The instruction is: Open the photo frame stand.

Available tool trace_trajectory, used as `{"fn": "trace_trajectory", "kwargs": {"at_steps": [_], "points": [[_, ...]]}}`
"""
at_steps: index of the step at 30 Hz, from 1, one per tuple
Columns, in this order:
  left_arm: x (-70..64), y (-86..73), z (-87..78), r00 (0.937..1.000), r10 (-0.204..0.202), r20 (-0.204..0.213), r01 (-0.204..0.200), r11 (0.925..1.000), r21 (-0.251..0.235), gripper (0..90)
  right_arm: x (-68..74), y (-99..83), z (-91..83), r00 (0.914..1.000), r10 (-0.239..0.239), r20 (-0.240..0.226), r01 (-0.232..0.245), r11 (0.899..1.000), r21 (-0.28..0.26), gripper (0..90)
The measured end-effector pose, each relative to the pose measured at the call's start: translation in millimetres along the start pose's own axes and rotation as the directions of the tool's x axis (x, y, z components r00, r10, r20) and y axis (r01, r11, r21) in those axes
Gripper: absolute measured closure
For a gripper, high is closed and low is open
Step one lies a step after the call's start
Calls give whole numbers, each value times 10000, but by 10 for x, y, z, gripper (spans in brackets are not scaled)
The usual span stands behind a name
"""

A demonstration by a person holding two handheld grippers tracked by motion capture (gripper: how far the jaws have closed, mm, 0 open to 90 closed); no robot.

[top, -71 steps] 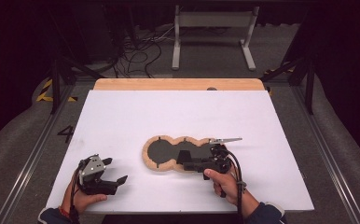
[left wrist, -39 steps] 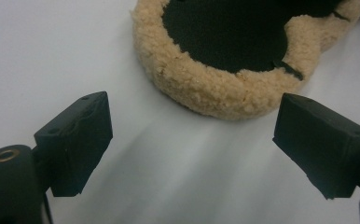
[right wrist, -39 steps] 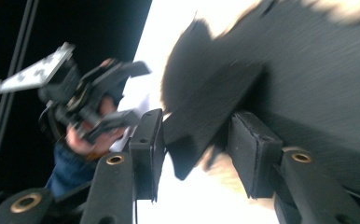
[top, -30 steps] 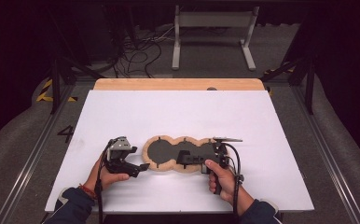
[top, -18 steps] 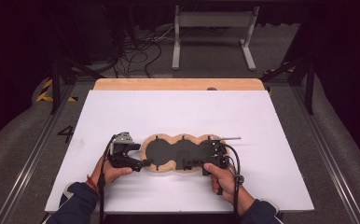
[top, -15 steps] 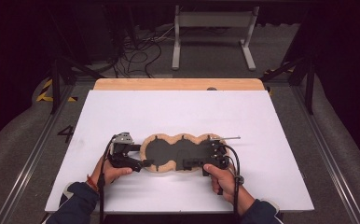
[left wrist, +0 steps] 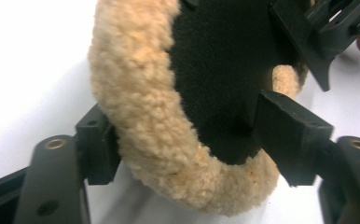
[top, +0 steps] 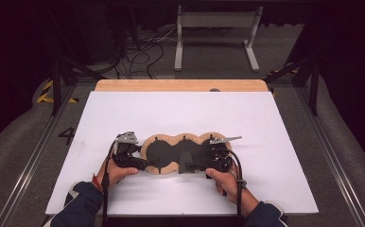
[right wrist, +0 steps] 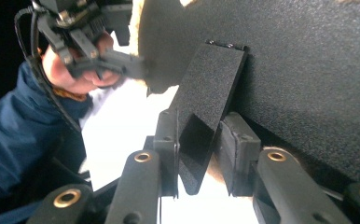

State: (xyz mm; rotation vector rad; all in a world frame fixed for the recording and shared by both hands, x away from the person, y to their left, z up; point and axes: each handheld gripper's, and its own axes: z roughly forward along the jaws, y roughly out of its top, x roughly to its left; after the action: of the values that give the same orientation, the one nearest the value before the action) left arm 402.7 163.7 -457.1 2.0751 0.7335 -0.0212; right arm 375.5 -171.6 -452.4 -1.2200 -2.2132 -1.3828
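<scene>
Tabletop first: a white rectangular board (top: 180, 113) over a wooden table, and near its front middle lies a three-lobed black pad with a tan fleece rim (top: 183, 151), flat on the board. I judge it light and floppy: thin dark sheet in the centre, thick woolly edging round it, nothing rigid to carry the span. Lifted at one end only, I expect the far lobes to sag and drag.

In my left gripper view the tan fleece rim (left wrist: 141, 107) passes between the jaws at the pad's left end. The jaws stand fairly wide, one outside the rim on the board side, the other over the black centre; whether they press the fleece yet I cannot tell. The pile looks compressible and a little slippery, so I would bite deep, past the wool onto the sheet edge.

My left gripper (top: 145, 164) and right gripper (top: 190, 166) sit at opposite ends of the front edge, which suits a limp thing: two holds, spread apart.

Smallest is a stiff black textured tab (right wrist: 206, 107) standing off the pad's dark face. In my right gripper view the jaws are narrow, closed on this tab from both sides. It seems firm and grippy, the better handle, though I would pull gently where it joins.
</scene>
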Motion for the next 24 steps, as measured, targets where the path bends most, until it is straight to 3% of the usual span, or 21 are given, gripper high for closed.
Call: {"fn": "trace_trajectory", "kwargs": {"at_steps": [4,6,14,18,21,24], "points": [[-6,20,-84,9995,300,-81,-303,9987,-411,368,15,6,-4,9987,-427,267,426,9991,58,738],[-15,27,-138,9987,503,-65,-507,9965,-665,431,26,13,-14,9954,-868,417,867,9962,52,752],[-58,17,-207,9959,899,-74,-902,9927,-802,509,63,17,-27,9847,-1468,943,1465,9892,100,766],[-108,19,-230,9932,1148,-201,-1160,9901,-789,535,107,-7,-63,9752,-1821,1261,1827,9831,73,790],[-135,6,-240,9936,1099,-281,-1118,9905,-798,542,133,-7,-126,9683,-1957,1551,2001,9797,-132,804],[-158,1,-251,9907,1306,-370,-1332,9880,-786,546,190,-22,-219,9509,-2351,2014,2432,9698,-164,812]]}}
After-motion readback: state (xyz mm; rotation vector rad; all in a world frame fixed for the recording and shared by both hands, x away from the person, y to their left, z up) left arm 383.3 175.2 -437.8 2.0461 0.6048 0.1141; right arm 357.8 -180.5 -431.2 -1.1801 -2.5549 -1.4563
